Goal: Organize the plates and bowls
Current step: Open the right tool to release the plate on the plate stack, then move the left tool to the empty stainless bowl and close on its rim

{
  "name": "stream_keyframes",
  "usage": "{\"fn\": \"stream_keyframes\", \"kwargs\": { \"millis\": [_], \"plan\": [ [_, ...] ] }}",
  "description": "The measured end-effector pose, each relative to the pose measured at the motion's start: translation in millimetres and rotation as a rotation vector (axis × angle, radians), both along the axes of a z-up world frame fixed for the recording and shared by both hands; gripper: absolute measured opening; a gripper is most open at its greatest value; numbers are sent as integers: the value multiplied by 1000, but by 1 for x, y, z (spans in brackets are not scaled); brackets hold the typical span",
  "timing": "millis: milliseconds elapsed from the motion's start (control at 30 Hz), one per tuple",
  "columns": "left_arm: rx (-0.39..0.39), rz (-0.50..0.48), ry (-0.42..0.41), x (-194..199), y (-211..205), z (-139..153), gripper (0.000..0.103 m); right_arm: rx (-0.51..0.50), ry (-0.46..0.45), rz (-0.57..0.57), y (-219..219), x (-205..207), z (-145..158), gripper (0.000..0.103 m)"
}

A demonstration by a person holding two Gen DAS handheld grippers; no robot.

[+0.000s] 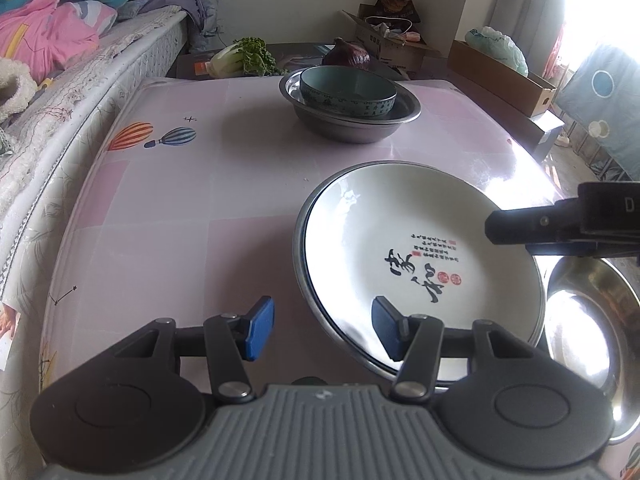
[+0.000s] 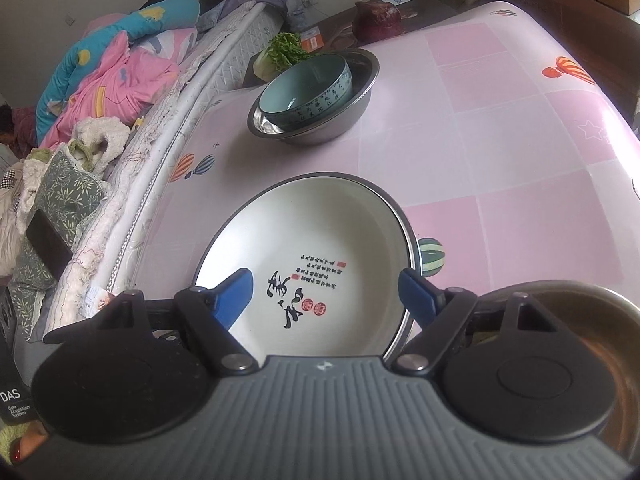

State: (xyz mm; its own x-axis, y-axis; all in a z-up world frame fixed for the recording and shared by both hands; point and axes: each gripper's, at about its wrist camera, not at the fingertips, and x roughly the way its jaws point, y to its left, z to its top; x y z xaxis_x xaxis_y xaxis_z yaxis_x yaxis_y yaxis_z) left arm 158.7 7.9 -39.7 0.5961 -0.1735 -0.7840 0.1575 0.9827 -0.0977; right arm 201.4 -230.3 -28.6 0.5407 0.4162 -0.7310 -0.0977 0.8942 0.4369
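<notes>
Risk, as judged: the white plate (image 1: 420,256) sits nested in a metal dish whose rim shows around its edge, near the front of the pink worktop (image 1: 192,208). A one-sided lift could drag both together or let the glazed rim slip from the pads.

A steel bowl (image 1: 592,344) lies just beside the plate, so a swing could knock it.

Left gripper (image 1: 323,327): jaws open, empty, straddling the plate's near-left rim; contact unclear.

Right gripper (image 2: 326,294): jaws open wide over the plate, holding nothing.

Teal bowl (image 2: 308,94) rests inside a steel basin (image 2: 320,128) farther back.
</notes>
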Motion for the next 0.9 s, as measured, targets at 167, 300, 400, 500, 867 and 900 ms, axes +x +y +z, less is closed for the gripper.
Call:
{"fn": "stream_keyframes", "kwargs": {
  "millis": [167,300,400,500,867,900],
  "plan": [
    [-6,12,-14,-6,3,5,56,66,-41,-16,-8,-9,7,80],
    [-19,13,-20,-13,3,10,57,113,-79,-46,-22,-20,16,80],
    [-27,2,-28,-20,0,15,61,138,-96,-73,-32,-32,19,80],
    [-33,-18,-37,-28,-6,21,64,155,-97,-91,-38,-43,19,80],
    [-58,-96,-20,-60,-29,31,83,142,-90,-129,-46,-85,18,80],
    [-53,-101,-18,-62,-31,31,84,137,-90,-139,-48,-88,18,80]
  ]
}}
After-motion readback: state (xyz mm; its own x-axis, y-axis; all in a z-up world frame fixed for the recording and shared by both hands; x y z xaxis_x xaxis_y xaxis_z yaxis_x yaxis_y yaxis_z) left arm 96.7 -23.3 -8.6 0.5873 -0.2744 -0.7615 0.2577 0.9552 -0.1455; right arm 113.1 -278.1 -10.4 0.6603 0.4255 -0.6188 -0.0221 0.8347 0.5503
